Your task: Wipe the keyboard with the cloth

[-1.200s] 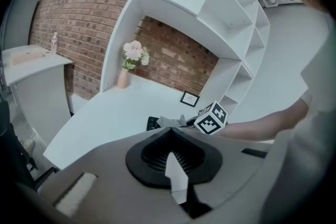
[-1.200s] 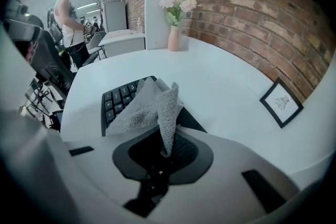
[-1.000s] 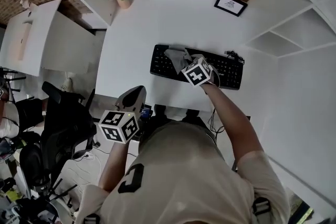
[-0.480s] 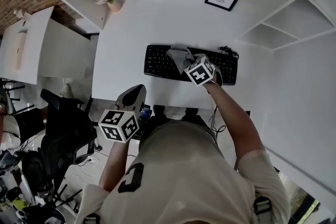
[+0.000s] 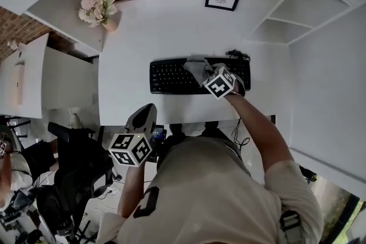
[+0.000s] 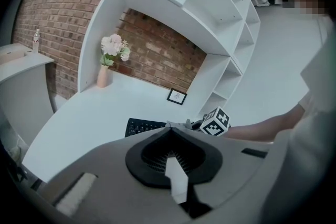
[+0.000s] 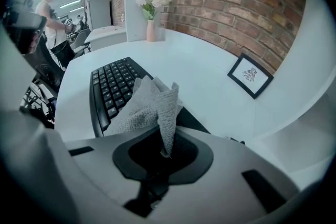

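A black keyboard [image 5: 168,77] lies across the white desk [image 5: 148,31]. A grey cloth [image 5: 198,68] rests bunched on its middle keys. My right gripper [image 5: 208,73] is shut on the cloth, pressing it down onto the keyboard. In the right gripper view the cloth [image 7: 143,106] rises out of the jaws [image 7: 163,136] and drapes over the keyboard [image 7: 109,87]. My left gripper [image 5: 147,111] hangs off the desk's front edge, well left of the keyboard, jaws together and empty. From the left gripper [image 6: 169,131] view the keyboard [image 6: 143,126] shows ahead.
A vase of flowers [image 5: 97,8] stands at the desk's far left corner and a small framed picture [image 5: 222,0] at the back. A cable [image 5: 235,55] leaves the keyboard's right end. White shelves [image 5: 286,20] rise on the right. A black chair [image 5: 74,151] sits left of me.
My right gripper has dragged the cloth rightwards along the keyboard, from its left part to its middle. My left gripper has stayed put.
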Available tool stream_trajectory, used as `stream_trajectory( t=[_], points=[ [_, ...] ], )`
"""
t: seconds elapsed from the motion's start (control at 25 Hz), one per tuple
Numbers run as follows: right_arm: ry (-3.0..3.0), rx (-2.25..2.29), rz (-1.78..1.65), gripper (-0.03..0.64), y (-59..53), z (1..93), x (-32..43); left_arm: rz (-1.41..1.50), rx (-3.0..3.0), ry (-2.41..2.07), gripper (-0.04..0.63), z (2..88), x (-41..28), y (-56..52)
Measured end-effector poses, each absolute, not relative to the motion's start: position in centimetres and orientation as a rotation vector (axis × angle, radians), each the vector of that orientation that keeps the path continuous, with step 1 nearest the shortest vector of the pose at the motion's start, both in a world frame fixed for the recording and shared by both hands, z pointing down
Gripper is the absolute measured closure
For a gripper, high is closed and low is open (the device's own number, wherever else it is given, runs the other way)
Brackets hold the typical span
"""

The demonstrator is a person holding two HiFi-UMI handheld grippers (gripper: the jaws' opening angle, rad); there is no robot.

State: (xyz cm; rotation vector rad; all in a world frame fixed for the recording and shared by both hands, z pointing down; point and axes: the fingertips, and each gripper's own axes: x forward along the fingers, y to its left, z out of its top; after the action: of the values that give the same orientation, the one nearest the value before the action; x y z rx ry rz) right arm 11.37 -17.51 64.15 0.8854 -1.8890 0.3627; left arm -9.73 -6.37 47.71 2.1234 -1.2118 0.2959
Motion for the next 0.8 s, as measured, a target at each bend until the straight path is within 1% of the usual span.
stream_trajectory(
  t=[0.36, 0.8],
  points=[
    [-1.859, 0.983, 0.453, 0.592, -17.1, 63.9, 16.2, 0.339, 2.158, -1.171, 0.591, 47.4, -8.2, -6.7],
    [-1.785, 1.088, 0.479, 0.593, -15.8, 64.0, 22.0, 0.367, 2.194, -1.117, 0.592, 47.3, -6.6, -6.6]
  ],
)
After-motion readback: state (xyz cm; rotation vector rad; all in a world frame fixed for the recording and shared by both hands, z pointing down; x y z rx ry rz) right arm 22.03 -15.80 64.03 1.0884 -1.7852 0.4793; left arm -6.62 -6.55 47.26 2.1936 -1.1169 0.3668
